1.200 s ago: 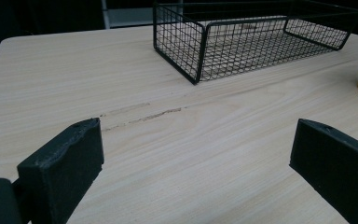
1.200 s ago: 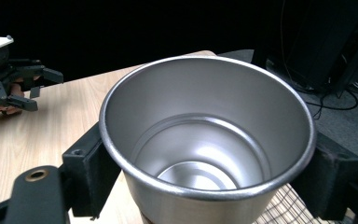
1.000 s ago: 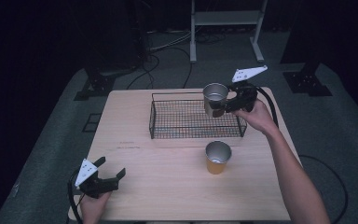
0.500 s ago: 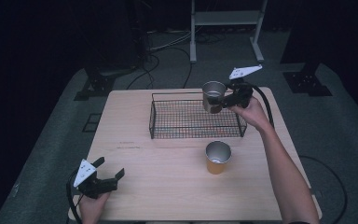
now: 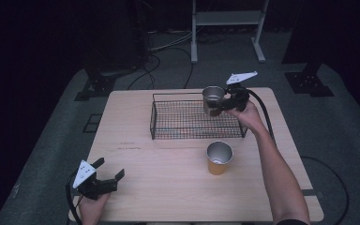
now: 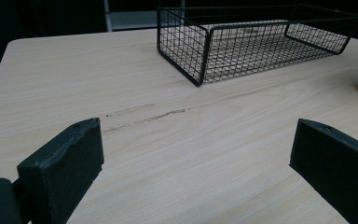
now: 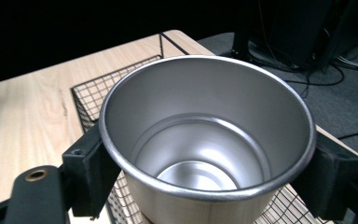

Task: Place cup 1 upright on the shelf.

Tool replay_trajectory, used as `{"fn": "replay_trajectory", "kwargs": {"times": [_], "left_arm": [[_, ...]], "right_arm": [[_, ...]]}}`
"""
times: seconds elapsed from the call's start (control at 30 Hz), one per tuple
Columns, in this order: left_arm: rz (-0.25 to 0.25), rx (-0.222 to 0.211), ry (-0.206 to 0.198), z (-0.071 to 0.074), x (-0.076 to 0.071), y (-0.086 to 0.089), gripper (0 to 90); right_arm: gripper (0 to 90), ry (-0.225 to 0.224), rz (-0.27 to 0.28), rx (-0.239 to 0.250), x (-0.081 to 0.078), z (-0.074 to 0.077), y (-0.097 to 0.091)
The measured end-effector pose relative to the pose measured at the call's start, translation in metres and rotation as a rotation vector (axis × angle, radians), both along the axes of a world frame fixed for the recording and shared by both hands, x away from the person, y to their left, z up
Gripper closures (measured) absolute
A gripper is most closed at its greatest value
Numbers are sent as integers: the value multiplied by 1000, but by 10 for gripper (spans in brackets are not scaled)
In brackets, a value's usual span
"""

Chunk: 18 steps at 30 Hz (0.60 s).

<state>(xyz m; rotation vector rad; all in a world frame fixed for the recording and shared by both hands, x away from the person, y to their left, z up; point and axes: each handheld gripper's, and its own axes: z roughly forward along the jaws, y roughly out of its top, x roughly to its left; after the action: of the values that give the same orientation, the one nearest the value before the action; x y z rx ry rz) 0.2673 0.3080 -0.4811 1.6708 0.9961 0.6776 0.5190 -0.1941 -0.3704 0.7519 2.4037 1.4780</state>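
Right gripper (image 5: 221,104) clamps a steel cup (image 5: 212,99) above the wire basket's (image 5: 194,123) far right end, while left gripper (image 5: 108,172) gapes empty well short of it.

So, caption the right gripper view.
Right gripper clamps an empty silver metal cup above a black wire basket.

A pale wooden rectangular table with rounded corners (image 5: 168,164) stands on a grey floor. On its far half rests a shallow black wire-mesh basket (image 5: 187,123), long side running across the table. Nearer the person, right of centre, a steel cup with an orange-yellow outer wall (image 5: 219,158) stands upright, mouth open, apart from the basket. A faint dark scuff line (image 6: 144,116) marks the wood in front of the basket's left corner
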Motion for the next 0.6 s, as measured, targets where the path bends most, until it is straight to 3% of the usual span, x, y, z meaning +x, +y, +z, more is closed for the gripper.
{"fn": "replay_trajectory", "kwargs": {"times": [0.2, 0.6], "left_arm": [[3, -2, -2, 0, 0, 1, 17], [5, -5, -5, 1, -2, 3, 17]], "right_arm": [[174, 0, 1, -45, 3, -13, 7], [173, 37, -32, -76, 11, -33, 9]]}}
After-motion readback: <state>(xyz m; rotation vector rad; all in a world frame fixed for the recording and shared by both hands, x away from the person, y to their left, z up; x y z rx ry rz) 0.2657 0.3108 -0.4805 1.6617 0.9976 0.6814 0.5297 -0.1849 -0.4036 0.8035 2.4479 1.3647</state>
